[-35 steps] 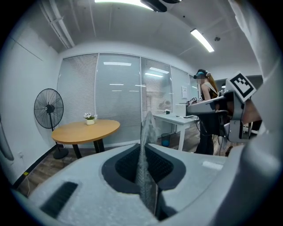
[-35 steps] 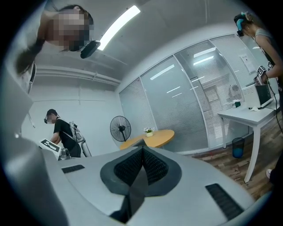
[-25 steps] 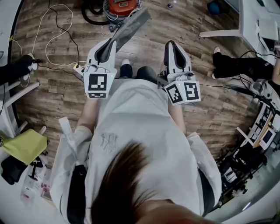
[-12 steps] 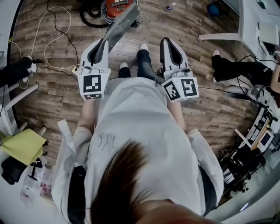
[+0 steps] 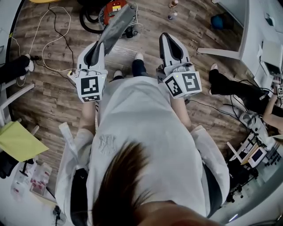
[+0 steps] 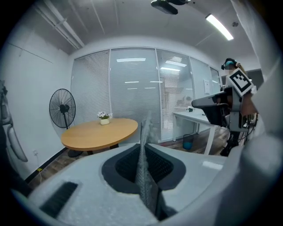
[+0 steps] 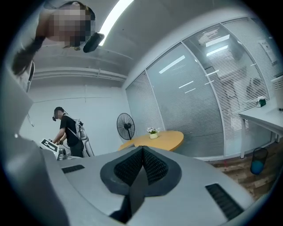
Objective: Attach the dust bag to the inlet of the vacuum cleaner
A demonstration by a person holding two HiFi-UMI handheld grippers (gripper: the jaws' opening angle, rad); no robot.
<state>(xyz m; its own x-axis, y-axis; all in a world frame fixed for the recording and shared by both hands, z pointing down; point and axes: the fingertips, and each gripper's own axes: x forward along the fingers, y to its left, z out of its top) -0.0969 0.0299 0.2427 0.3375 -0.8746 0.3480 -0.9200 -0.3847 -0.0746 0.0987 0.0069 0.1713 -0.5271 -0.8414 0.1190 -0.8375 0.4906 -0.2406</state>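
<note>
Your left gripper's (image 6: pixel 143 149) two dark, waffle-textured pads (image 6: pixel 127 165) were clamped on the dust bag (image 6: pixel 146 126). The bag was a thin grey sheet with a fuzzy, woven-looking surface, standing on edge between them and poking out past the tips. Your right gripper's (image 7: pixel 142 151) ribbed black pads (image 7: pixel 129 167) met in a straight seam, pressed together with nothing between them.

Both grippers had smooth, pale grey moulded shells, and each carried a white cube (image 5: pixel 92 87) printed with black square markers near your hand. In the head view you held them side by side in front of your white shirt, the right one well apart from the bag.

From above, the bag was a long, flat, stiff-looking panel slanting up and to the right from the left gripper. Its far end pointed at the orange-red vacuum cleaner (image 5: pixel 114 8), which sat on the floor ahead of you with a black hose (image 5: pixel 87 18) curled beside it. The bag was not on the inlet.

The floor (image 5: pixel 53 99) was wood-grain planking, with a thin white cable (image 5: pixel 46 24) looping across it at the left. Beyond the left gripper stood a round wooden table (image 6: pixel 99 134) with a small flower pot (image 6: pixel 104 118), and a black pedestal fan (image 6: pixel 62 108) in front of frosted glass walls with blinds.
</note>
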